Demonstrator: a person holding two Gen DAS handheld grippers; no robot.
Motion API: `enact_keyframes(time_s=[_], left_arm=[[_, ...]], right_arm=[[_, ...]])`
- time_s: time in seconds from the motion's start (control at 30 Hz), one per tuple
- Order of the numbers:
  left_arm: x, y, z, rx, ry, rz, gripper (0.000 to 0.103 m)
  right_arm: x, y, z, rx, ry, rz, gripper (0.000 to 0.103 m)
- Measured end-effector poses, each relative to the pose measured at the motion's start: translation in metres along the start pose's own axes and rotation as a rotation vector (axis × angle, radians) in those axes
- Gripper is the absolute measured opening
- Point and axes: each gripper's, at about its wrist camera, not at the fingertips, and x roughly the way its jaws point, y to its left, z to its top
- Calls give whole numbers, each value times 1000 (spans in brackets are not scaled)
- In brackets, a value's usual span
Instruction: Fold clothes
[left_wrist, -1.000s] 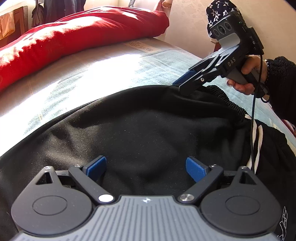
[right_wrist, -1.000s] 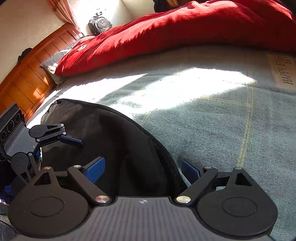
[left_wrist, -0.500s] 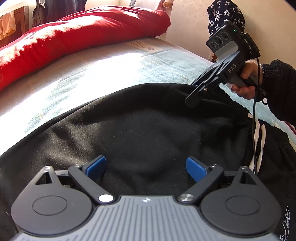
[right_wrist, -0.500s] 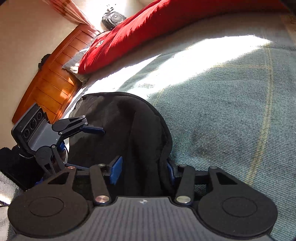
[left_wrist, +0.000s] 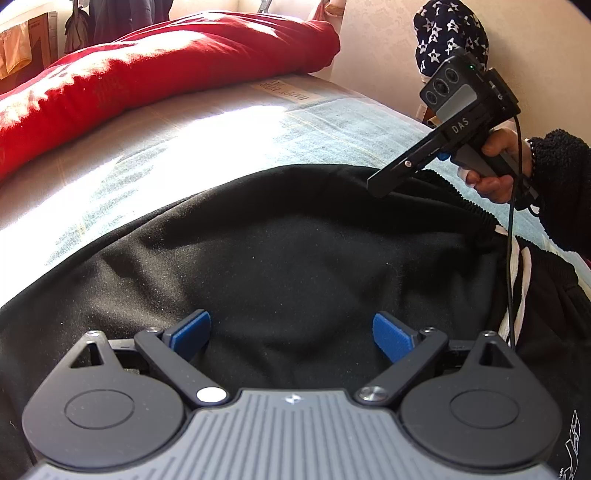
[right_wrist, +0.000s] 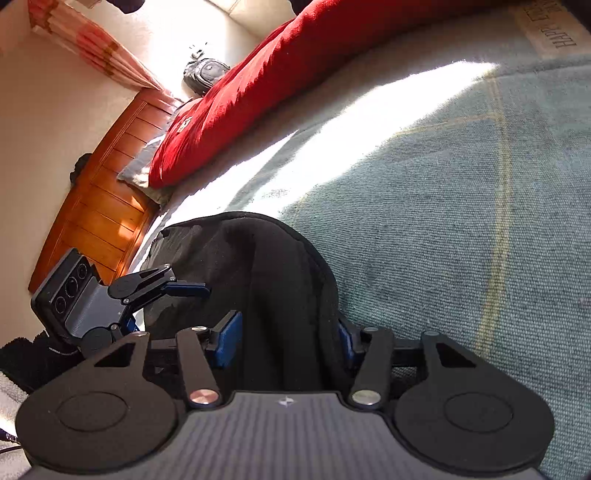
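Bedding first: a pale blue-green blanket (right_wrist: 461, 206) covers the bed, sunlit across its middle, with a red quilt (left_wrist: 155, 70) heaped along the far side and a wooden headboard (right_wrist: 99, 206) at one end. Black garment (left_wrist: 295, 251) lies spread on the near part of the blanket, its elastic waistband (left_wrist: 476, 214) at the right end and white stripes (left_wrist: 521, 273) beside it. In the right wrist view one edge of the garment stands up as a raised fold (right_wrist: 280, 295). Left gripper (left_wrist: 291, 334) sits low over the cloth, fingers wide apart, blue pads (left_wrist: 391, 336) clear of any fold. Right gripper (right_wrist: 288, 338), held in the right hand (left_wrist: 498, 166), has its fingers drawn narrow with the raised fold of the garment between the pads (right_wrist: 229, 338). A black cable (left_wrist: 511, 258) hangs from its handle across the stripes.
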Motion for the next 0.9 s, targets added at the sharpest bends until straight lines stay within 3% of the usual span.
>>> enact_keyframes(time_s=[0.1, 0.33, 0.6, 0.7, 0.8, 0.9], left_arm=[[-1, 0, -1, 2, 0, -1, 96], [-2, 2, -1, 3, -1, -3, 96], [-2, 1, -1, 4, -1, -1, 96], [-2, 0, -1, 7, 0, 2, 96], [-2, 0, -1, 7, 1, 3, 96], [0, -2, 0, 10, 2, 5, 98]], right_arm=[[-1, 2, -2, 13, -18, 5, 64], [-16, 10, -6, -5, -52, -52, 69], [-49, -7, -20, 69, -134, -106, 63], [-55, -7, -24, 72, -151, -172, 56], [-61, 7, -25, 8, -155, -256, 55], [-50, 18, -26, -60, -92, -369, 54]])
